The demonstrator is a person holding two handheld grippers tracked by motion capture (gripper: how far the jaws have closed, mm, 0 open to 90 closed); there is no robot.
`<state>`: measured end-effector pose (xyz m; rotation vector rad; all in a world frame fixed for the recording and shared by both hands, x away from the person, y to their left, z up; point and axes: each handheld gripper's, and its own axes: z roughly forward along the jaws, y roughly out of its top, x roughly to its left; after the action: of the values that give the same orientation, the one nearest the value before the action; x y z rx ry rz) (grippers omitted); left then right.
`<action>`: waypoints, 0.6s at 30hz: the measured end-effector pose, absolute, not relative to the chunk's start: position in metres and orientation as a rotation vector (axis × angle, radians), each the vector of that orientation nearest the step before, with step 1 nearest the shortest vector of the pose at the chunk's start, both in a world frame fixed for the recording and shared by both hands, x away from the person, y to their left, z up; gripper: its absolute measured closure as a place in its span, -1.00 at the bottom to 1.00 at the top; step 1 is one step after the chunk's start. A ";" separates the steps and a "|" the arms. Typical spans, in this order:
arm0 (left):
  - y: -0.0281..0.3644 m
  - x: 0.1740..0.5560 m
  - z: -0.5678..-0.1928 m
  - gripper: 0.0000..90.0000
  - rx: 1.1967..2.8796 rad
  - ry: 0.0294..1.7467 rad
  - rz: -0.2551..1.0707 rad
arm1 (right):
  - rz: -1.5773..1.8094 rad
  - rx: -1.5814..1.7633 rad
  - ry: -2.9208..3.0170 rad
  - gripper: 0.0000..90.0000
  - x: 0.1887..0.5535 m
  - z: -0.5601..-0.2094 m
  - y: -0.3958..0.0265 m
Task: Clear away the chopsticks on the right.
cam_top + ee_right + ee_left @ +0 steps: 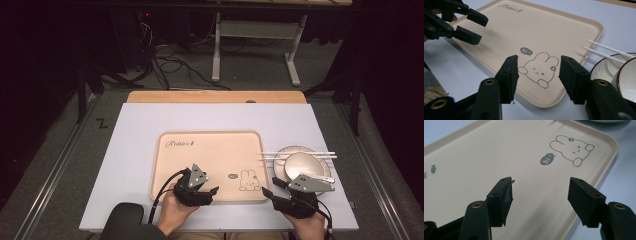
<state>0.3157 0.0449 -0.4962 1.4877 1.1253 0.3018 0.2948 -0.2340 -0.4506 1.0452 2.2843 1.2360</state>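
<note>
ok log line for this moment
left claw: open over tray | right claw: open, empty, near bowl | chopsticks: on plate

A tray (210,150) lies mid-counter (135,125). Just right of it stands a plate (287,151) with a bowl (302,165) on it; chopsticks (300,155) lie across the plate's far side.

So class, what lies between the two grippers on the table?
In the high view, the tray's printed rabbit corner lies between the left gripper and right gripper.
</note>
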 end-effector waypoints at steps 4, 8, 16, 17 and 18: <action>0.045 0.314 -0.497 -0.18 1.499 1.121 0.313 | 1.281 1.028 2.285 0.19 0.292 -0.443 -0.243; 0.045 0.311 -0.497 -0.19 1.508 1.116 0.329 | 1.312 1.046 2.268 0.19 0.292 -0.437 -0.255; 0.047 0.309 -0.498 -0.17 1.503 1.118 0.347 | 1.300 1.010 2.236 0.18 0.291 -0.430 -0.278; 0.047 0.307 -0.498 -0.17 1.502 1.113 0.353 | 1.294 0.995 2.231 0.18 0.290 -0.429 -0.281; 0.048 0.306 -0.497 -0.17 1.492 1.111 0.355 | 1.303 0.981 2.227 0.19 0.291 -0.424 -0.289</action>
<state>0.3064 0.0477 -0.4973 1.4917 1.1111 0.3551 0.2912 -0.2889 -0.4243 0.9810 2.2273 1.3030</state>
